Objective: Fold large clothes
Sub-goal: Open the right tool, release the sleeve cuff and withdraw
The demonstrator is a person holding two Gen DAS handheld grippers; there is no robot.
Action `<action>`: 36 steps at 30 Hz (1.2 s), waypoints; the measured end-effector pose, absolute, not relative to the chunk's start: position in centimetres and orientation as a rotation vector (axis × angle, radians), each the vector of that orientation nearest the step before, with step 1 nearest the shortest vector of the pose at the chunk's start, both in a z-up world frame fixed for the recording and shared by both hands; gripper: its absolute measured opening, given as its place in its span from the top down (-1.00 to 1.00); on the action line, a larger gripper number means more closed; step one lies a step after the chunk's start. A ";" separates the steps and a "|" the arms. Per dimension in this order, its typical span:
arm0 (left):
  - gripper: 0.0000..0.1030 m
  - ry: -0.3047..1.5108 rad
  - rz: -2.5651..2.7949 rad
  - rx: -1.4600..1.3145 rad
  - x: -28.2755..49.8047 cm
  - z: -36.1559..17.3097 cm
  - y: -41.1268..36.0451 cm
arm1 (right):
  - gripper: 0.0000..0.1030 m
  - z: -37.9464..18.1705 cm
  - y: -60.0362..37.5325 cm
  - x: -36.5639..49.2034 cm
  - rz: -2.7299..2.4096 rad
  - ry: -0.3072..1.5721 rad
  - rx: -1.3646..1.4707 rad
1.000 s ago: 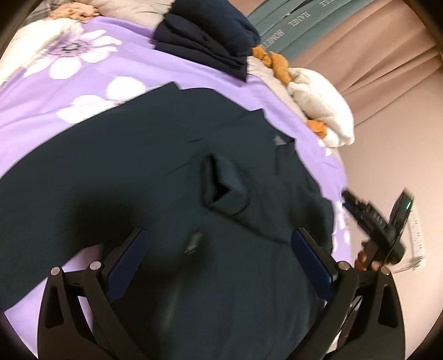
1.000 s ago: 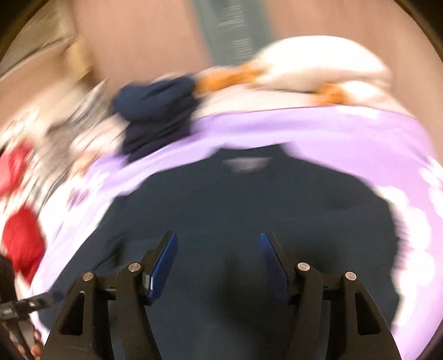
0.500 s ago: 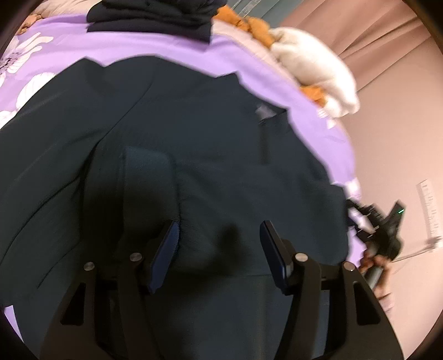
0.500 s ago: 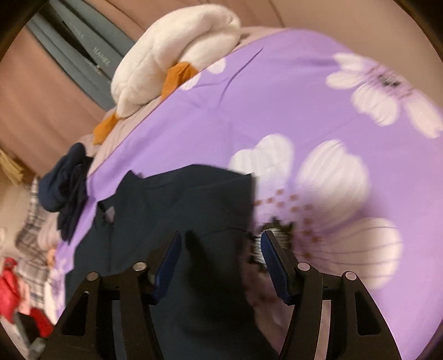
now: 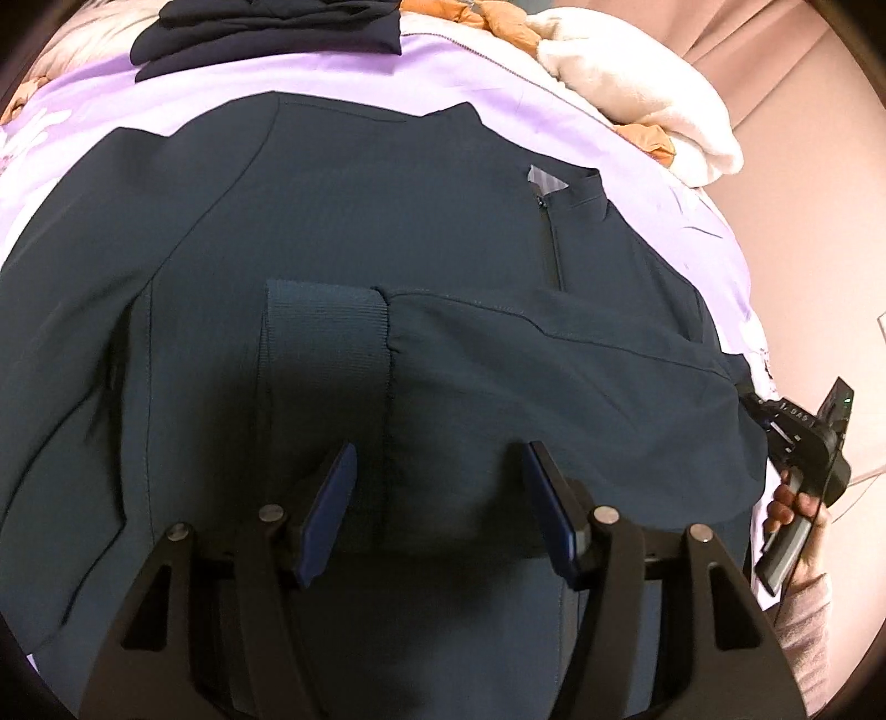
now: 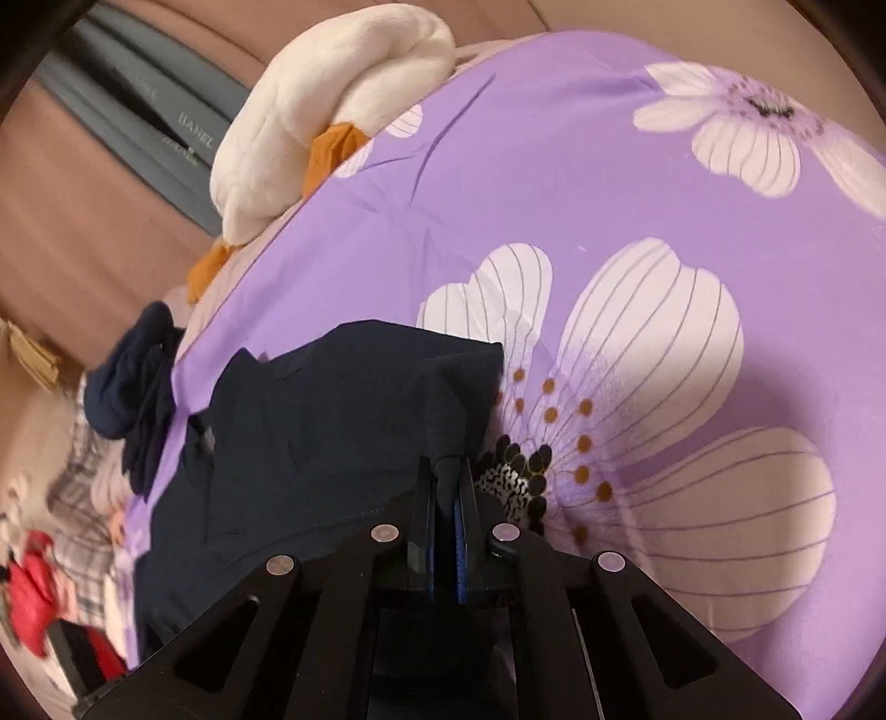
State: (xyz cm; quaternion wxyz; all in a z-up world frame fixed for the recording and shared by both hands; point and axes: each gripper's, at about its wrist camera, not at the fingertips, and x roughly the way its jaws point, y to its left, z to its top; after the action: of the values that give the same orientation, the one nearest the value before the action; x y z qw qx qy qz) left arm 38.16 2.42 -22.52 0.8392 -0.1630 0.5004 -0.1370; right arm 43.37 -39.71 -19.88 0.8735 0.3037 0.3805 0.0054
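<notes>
A dark teal jacket [image 5: 387, 232] lies spread front-up on the purple flowered bedsheet [image 5: 498, 94]. One sleeve is folded across its chest, and the ribbed cuff [image 5: 326, 332] points toward me. My left gripper [image 5: 437, 493] hovers low over the jacket's lower front with its jaws partly apart, and the pads press on nothing. In the right wrist view, my right gripper [image 6: 446, 487] is shut on a pinch of the jacket [image 6: 332, 432] at its edge beside the sheet [image 6: 664, 277]. In the left wrist view the right gripper [image 5: 797, 437], in a hand, is at the jacket's right edge.
A stack of folded dark clothes [image 5: 266, 27] lies beyond the jacket's collar. A white and orange plush blanket [image 6: 332, 111] sits at the bed's far corner by the pink wall. Plaid cloth and red items [image 6: 27, 581] lie at the left.
The left gripper dropped closer over the jacket and its jaws narrowed from wide. The right gripper swung to the jacket's right edge and closed on the fabric.
</notes>
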 end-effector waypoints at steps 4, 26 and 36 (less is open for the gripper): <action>-0.20 1.075 -0.279 -0.327 38.3 -22.6 2.8 | 0.84 -16.6 -38.6 41.9 0.038 0.714 0.572; -0.25 1.091 -0.233 -0.297 38.8 -23.0 3.1 | 0.42 -18.7 -35.3 34.2 0.082 0.821 -0.015; -0.25 1.078 -0.255 -0.308 38.7 -23.3 4.0 | 0.94 -20.0 -37.9 33.6 0.055 0.814 0.107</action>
State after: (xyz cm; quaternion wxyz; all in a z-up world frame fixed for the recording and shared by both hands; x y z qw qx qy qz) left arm 38.67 3.99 -23.27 0.8392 -0.1457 0.5099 -0.1206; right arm 33.55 -37.87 -20.02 0.9166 0.0520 0.3954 0.0266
